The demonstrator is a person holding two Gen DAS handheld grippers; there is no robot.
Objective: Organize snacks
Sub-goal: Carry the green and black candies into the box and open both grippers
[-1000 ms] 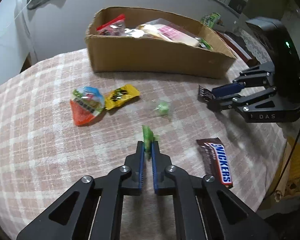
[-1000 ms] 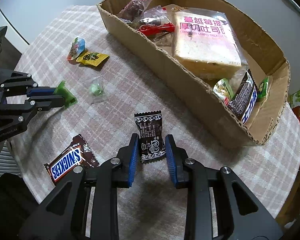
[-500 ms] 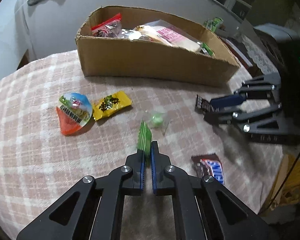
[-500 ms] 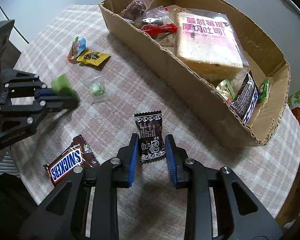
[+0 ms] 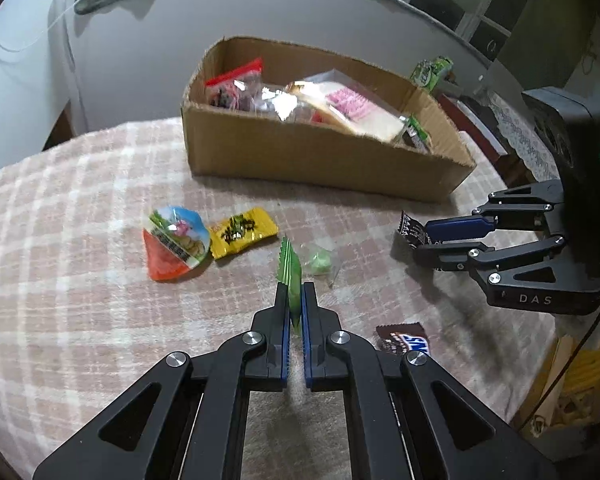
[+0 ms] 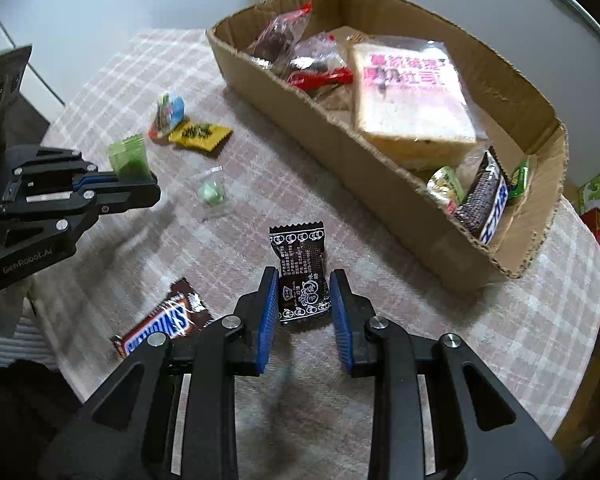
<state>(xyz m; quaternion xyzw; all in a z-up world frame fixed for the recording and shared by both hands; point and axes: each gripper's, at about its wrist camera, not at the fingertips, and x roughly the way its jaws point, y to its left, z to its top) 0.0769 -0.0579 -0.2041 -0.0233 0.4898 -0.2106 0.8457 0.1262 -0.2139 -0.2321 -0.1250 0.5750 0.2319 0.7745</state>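
Snacks: left gripper (image 5: 295, 300) pinches a green packet (image 5: 290, 266); right gripper (image 6: 304, 300) clamps a black packet (image 6: 302, 276), both short of the box (image 5: 320, 156). Thin edge grips, so either could slip mid-carry.

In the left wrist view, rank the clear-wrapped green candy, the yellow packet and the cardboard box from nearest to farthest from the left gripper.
From the left gripper, whose jaws pinch a green packet:
1. Clear-wrapped green candy, just right of the tips.
2. Yellow packet, ahead and left, beside the triangular jelly cup.
3. Cardboard box, farthest, across the checked cloth.
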